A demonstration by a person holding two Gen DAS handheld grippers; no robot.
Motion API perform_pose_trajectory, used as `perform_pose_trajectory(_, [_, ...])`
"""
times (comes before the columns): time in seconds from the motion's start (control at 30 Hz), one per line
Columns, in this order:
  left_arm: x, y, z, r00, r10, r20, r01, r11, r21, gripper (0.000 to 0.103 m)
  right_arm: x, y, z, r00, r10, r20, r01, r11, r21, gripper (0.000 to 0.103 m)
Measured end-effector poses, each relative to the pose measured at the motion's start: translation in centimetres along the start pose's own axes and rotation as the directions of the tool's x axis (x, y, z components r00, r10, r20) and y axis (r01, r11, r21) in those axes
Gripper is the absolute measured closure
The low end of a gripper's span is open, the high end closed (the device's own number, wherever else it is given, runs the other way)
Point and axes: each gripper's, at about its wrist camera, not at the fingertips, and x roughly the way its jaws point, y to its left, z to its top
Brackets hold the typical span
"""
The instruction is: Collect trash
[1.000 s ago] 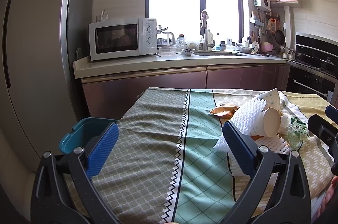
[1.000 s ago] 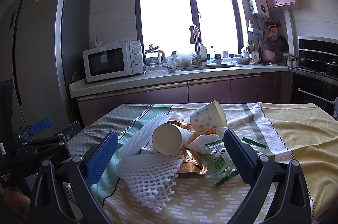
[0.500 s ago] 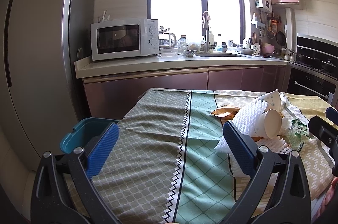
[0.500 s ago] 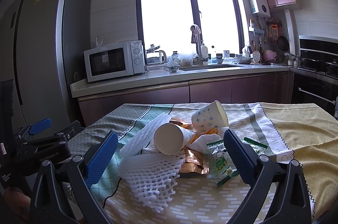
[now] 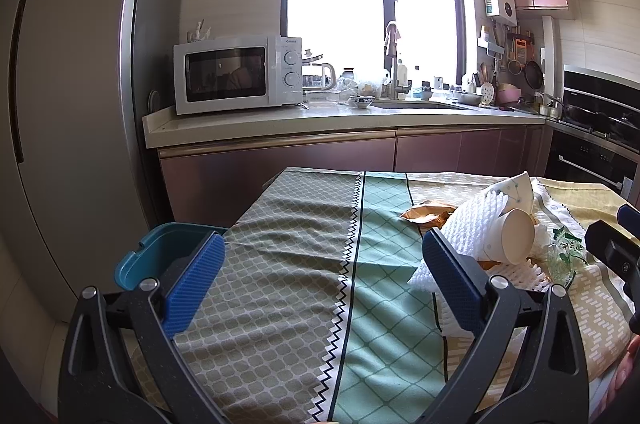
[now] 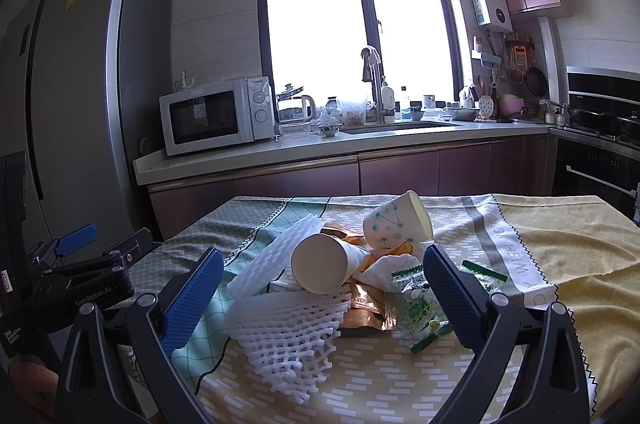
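Kitchen table point(image 5: 280, 264) under a patterned cloth carries a trash pile toward its right side: white foam netting point(image 6: 288, 328), two tipped paper cups point(image 6: 320, 268), wrappers point(image 6: 420, 308). Left gripper point(image 5: 320, 272) and right gripper point(image 6: 320, 288) gape wide, both empty.

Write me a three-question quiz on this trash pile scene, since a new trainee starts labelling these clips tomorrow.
1. True or false: the right gripper is shut on the plain paper cup.
2. Multiple choice: the teal bin stands A) on the tablecloth, B) past the table's left edge, C) on the kitchen counter.
3. Fill in: both paper cups, the plain one and the patterned cup, lie on their ____.

Key
1. False. Both the right gripper and the left gripper are open and hold nothing.
2. B.
3. Sides. They rest in the pile with the white foam netting and the green wrapper.
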Motion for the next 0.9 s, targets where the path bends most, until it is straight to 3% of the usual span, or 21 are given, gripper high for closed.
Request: perform_pose_trajectory(0.9, [0.38,-0.91,-0.51,1.000,-0.021,-0.008,0.021,1.000,0.006,0.006,0.10,-0.47,0.07,1.000,0.008,-0.011,-0.007,1.000,0.012,0.006])
